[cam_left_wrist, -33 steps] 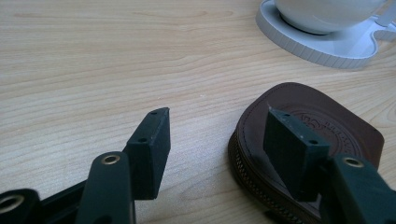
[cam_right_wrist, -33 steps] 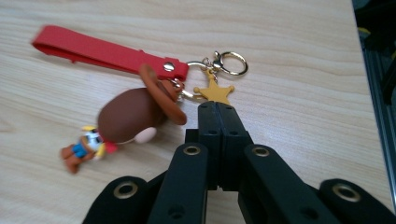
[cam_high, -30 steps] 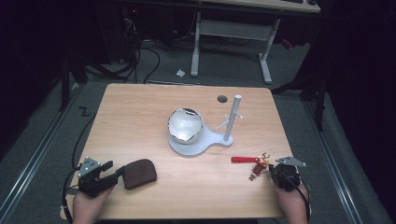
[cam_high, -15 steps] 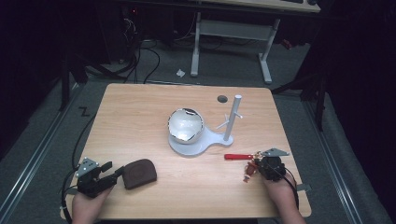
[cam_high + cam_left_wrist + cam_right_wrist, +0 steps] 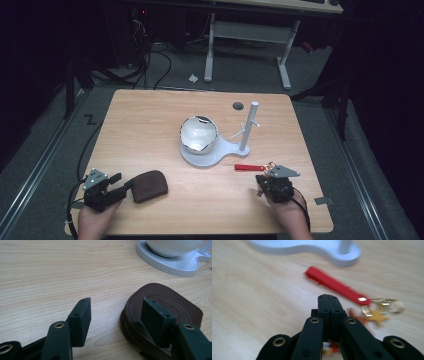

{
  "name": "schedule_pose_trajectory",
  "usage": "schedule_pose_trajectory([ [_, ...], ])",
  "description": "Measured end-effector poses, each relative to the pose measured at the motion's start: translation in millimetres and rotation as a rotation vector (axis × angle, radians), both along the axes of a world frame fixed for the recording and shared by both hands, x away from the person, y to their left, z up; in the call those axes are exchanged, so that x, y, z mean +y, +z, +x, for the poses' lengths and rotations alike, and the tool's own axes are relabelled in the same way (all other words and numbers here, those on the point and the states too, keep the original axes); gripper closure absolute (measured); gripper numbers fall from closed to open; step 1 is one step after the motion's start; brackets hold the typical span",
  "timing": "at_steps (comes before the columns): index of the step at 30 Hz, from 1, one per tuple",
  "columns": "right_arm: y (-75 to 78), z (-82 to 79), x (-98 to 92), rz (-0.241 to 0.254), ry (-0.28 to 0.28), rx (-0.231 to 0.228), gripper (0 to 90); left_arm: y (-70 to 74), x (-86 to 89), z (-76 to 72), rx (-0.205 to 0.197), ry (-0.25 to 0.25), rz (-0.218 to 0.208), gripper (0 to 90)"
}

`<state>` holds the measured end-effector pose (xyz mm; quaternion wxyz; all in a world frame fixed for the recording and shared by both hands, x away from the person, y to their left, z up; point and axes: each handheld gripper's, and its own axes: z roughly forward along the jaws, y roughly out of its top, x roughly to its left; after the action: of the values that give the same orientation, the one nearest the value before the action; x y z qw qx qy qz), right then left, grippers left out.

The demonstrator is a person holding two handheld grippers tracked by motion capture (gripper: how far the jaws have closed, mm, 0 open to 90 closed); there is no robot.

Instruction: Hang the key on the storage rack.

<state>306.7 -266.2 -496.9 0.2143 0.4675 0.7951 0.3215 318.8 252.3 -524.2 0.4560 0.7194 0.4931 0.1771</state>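
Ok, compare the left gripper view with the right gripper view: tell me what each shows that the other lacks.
Left gripper view: a brown pouch by the open left gripper, one jaw over it, plus a white bowl. Right gripper view: a red strap with gold charms beside the shut right gripper, and a white post. Both: the wooden table and white base.

Wooden table with white stand, brown pouch, red keychain.

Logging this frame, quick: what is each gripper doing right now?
Left gripper: open, one finger over the brown pouch, gripping nothing.
Right gripper: shut, empty, beside the red key strap.
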Motion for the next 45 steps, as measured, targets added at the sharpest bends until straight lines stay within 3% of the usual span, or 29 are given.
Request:
schedule_pose_trajectory([
  [3, -9.8, -3.3, 8.8, -0.018, 0.025, 0.027, 90.0, -0.2, 0.0, -0.6, 0.001, -0.001, 0.007, 41.6],
  [4, -17.9, -7.0, 13.2, -0.047, 0.041, 0.05, 90.0, -0.2, 0.2, -0.7, 0.001, 0.0, 0.005, 41.6],
  [7, -21.6, -9.3, 13.6, -0.054, 0.044, 0.064, 90.0, -0.4, 0.1, 0.4, 0.001, 0.0, 0.0, 41.6],
  [17, -21.3, -21.9, -9.6, -0.067, -0.007, 0.066, 90.0, -1.8, -0.8, 4.2, 0.003, -0.022, 0.0, 41.6],
  [32, -15.1, -39.5, -35.1, -0.038, -0.05, 0.057, 88.3, -1.3, 0.2, 1.8, -0.001, -0.015, -0.003, 41.6],
  [38, -13.8, -44.5, -48.0, -0.051, -0.086, 0.058, 87.6, -1.4, 1.5, 3.6, 0.002, -0.012, -0.006, 41.6],
  [45, -17.0, -47.9, -28.2, -0.058, -0.024, 0.067, 87.6, -0.6, -2.7, 3.0, -0.002, -0.024, 0.007, 41.6],
])
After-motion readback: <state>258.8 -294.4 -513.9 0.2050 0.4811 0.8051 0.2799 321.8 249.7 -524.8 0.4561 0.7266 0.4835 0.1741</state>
